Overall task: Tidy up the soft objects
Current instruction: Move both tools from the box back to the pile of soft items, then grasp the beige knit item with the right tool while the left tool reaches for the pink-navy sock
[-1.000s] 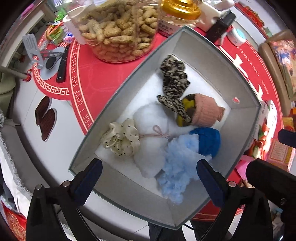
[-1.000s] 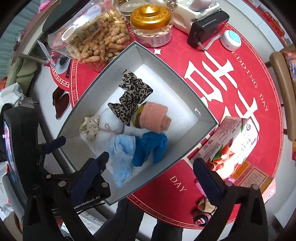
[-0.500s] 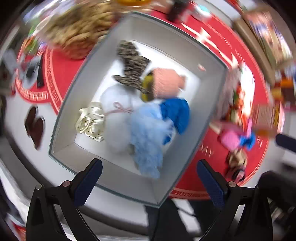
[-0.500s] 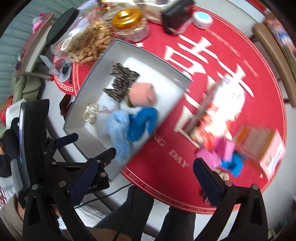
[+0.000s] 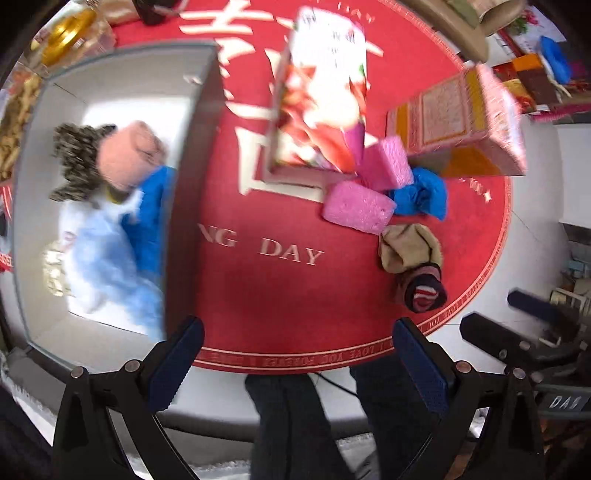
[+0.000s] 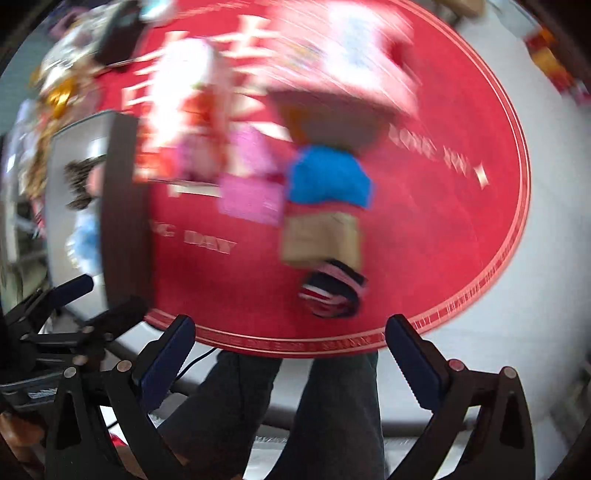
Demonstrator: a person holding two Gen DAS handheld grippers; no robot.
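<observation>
A grey box (image 5: 186, 206) at the left holds several soft things: a leopard scrunchie (image 5: 75, 162), a pink roll (image 5: 127, 158), blue cloths (image 5: 147, 221). On the red mat (image 5: 277, 288) to the right lie two pink sponges (image 5: 356, 206), a blue cloth (image 5: 421, 195), a tan sock (image 5: 408, 247) and a dark striped sock (image 5: 424, 291). My left gripper (image 5: 295, 362) hangs open over the mat's near edge, empty. My right gripper (image 6: 288, 354) is open too, with the striped sock (image 6: 332, 291) just ahead; that view is blurred.
A floral carton (image 5: 317, 107) and a pink-and-orange box (image 5: 461, 122) stand behind the loose soft things. A gold-lidded jar (image 5: 66, 33) sits at the far left. The person's legs (image 5: 295, 424) show below the table edge. The right gripper's frame (image 5: 517, 343) appears at the right.
Both grippers have swung right, away from the grey box toward the loose sponges and socks. Both stayed open and empty.
</observation>
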